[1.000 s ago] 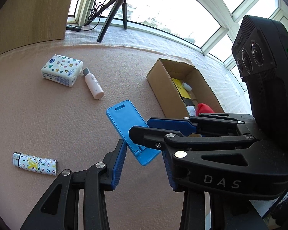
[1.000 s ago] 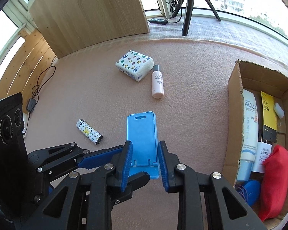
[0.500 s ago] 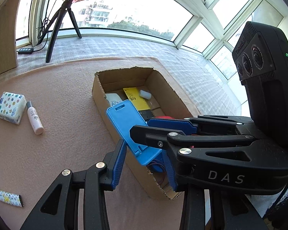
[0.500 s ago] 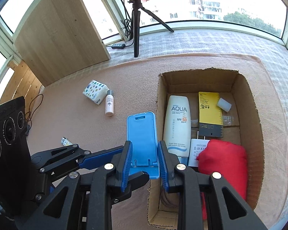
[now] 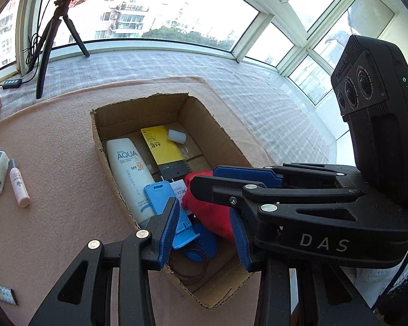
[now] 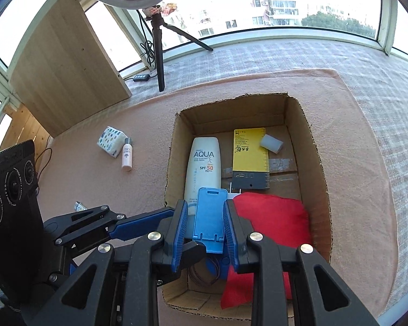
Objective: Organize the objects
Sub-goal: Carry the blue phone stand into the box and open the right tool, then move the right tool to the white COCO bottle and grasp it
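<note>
Both our grippers hang over the cardboard box [image 6: 317, 157]: right gripper [image 6: 204, 226] jaws clench the blue phone stand [image 6: 210, 214]; left gripper [image 5: 204, 231] jaws stand released.

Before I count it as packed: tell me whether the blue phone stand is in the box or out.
Not packed yet: the blue phone stand hangs over the cardboard box opening, gripped by the right tongs, above the sunscreen tube.
</note>
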